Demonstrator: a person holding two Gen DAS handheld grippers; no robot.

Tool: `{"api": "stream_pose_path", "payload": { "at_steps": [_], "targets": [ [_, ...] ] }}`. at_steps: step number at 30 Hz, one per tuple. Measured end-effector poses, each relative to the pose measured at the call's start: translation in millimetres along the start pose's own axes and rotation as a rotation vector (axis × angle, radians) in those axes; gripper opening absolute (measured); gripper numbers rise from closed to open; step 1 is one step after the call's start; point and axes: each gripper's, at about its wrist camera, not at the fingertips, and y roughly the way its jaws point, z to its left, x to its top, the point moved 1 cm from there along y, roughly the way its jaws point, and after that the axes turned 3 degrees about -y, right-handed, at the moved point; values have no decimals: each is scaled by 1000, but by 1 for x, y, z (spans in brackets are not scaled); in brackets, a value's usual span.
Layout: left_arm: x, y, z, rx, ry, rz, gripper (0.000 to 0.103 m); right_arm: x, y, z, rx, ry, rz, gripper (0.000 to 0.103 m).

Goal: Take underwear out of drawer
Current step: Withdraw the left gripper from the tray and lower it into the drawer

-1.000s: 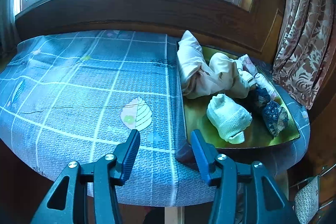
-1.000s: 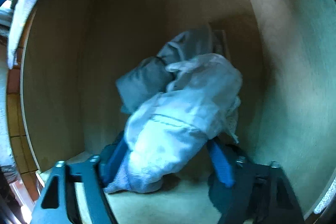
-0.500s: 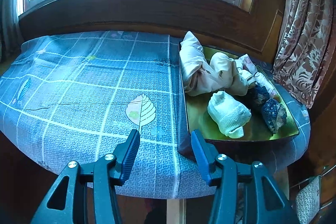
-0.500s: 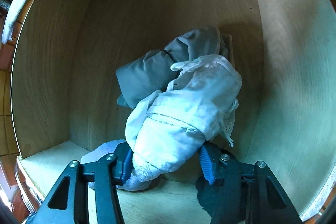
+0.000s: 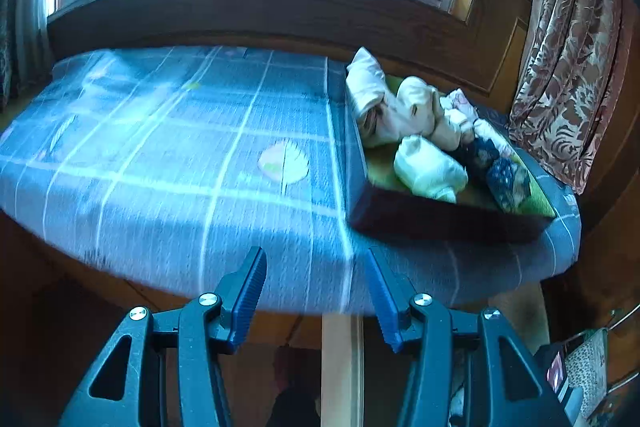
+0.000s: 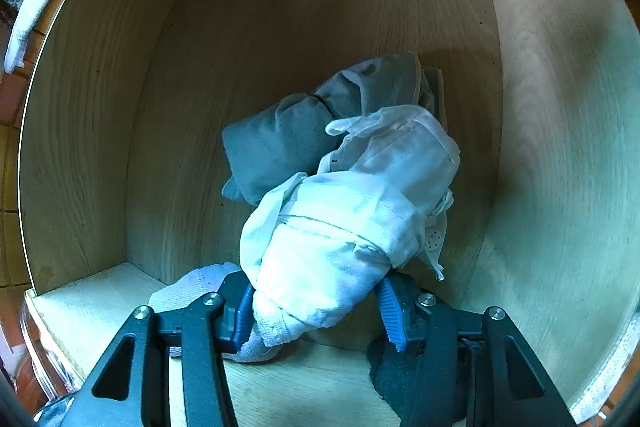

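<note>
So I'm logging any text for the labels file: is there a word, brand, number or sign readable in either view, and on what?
None readable.
Tablecloth: leaf and grid print only, no lettering.
Clothes in the tray: patterns only, blurred.
White underwear in the drawer: no legible tag.

No legible text, label, brand, number or sign was present in either view. The blue checked cloth (image 5: pixel 168 163) covering the surface carried only pale grid lines and a leaf motif (image 5: pixel 283 161), without lettering. The light wooden drawer (image 6: pixel 560 147) showed bare grain, and the white folded underwear (image 6: pixel 344 227) within it bore no readable tag or print.
</note>
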Motion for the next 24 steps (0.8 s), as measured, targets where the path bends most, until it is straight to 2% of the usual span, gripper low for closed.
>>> {"api": "stream_pose_path", "payload": {
  "at_steps": [3,7,12,17,24],
  "targets": [
    [-21,-8,6,-18,-13,12,51,3,-1,2,3,-1,0,52],
    [-53,-16,1,-39,25,48,51,2,-6,-6,4,-13,2,52],
    [-94,-25,-27,-90,117,83,51,3,-7,-7,7,-15,-2,52],
    [-131,-23,-72,-159,242,129,51,2,-9,-9,10,-13,-7,52],
    [-156,0,-92,-160,296,211,51,-2,-11,-14,2,-4,-20,52]
  ]
}}
